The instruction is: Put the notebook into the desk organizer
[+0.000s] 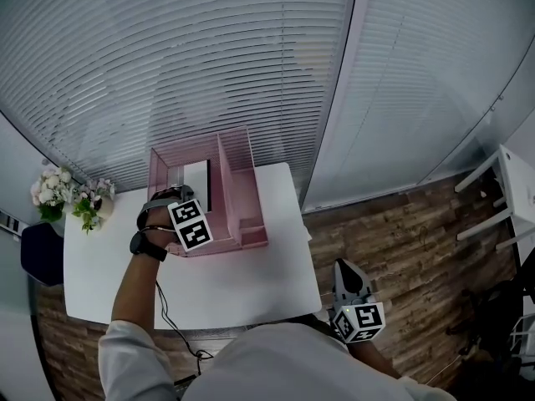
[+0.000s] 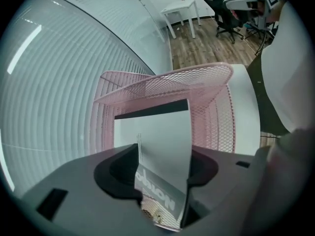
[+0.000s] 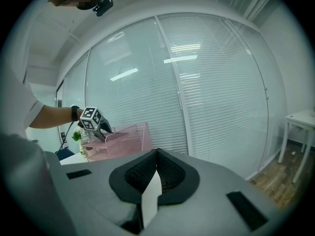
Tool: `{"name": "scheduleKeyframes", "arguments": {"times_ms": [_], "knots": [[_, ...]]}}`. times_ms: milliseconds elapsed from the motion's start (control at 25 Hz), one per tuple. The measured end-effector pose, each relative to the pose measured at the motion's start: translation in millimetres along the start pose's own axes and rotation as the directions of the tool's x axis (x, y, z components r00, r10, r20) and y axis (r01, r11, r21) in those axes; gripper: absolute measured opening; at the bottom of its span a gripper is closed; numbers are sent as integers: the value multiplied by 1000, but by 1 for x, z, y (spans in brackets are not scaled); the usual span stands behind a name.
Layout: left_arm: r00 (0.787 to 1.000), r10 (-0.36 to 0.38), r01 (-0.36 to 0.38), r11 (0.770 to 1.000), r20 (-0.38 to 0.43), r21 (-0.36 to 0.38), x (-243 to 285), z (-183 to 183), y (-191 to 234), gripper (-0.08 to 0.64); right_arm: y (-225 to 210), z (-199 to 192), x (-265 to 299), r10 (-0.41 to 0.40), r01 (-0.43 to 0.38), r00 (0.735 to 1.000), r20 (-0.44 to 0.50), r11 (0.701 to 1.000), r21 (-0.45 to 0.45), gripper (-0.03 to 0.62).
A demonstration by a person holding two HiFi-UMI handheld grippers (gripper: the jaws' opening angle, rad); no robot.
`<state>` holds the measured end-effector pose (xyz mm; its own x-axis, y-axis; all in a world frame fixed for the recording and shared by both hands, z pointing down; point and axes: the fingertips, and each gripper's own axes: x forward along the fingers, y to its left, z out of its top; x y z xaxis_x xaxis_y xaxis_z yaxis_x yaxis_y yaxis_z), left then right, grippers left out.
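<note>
A pink mesh desk organizer (image 1: 244, 197) stands at the back of the white table (image 1: 251, 278). The notebook (image 1: 197, 184), white with a dark top edge, stands upright in its left compartment. My left gripper (image 1: 175, 195) is at that compartment's near wall. In the left gripper view the notebook (image 2: 160, 136) stands between the spread jaws of my left gripper (image 2: 162, 181), with a gap on each side, and the organizer (image 2: 197, 82) rises behind it. My right gripper (image 1: 344, 267) hangs off the table's right front corner, over the floor. In its own view the right gripper (image 3: 157, 154) has its jaws together, holding nothing.
A pot of flowers (image 1: 71, 197) sits at the table's left back corner. A dark chair (image 1: 42, 253) stands left of the table and a white side table (image 1: 510, 182) at the far right. Blinds behind glass close off the back. The floor is wood.
</note>
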<state>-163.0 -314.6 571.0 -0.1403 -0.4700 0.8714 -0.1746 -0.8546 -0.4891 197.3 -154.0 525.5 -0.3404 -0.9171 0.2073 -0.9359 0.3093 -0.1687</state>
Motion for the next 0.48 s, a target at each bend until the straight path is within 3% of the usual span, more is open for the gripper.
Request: {"name": "scheduleKeyframes", "arguments": {"times_ms": [240,480], "knots": [[995,-101,101,995,5,10,-6,-2,-7,308,-1,-1,-1,-5,5,1000,-2,1000,2,12],[984,-177,176,984,12,10,-9,-4,-16,308,-2,-1,2,-3,3,1000,-3,1000,2,12]]}}
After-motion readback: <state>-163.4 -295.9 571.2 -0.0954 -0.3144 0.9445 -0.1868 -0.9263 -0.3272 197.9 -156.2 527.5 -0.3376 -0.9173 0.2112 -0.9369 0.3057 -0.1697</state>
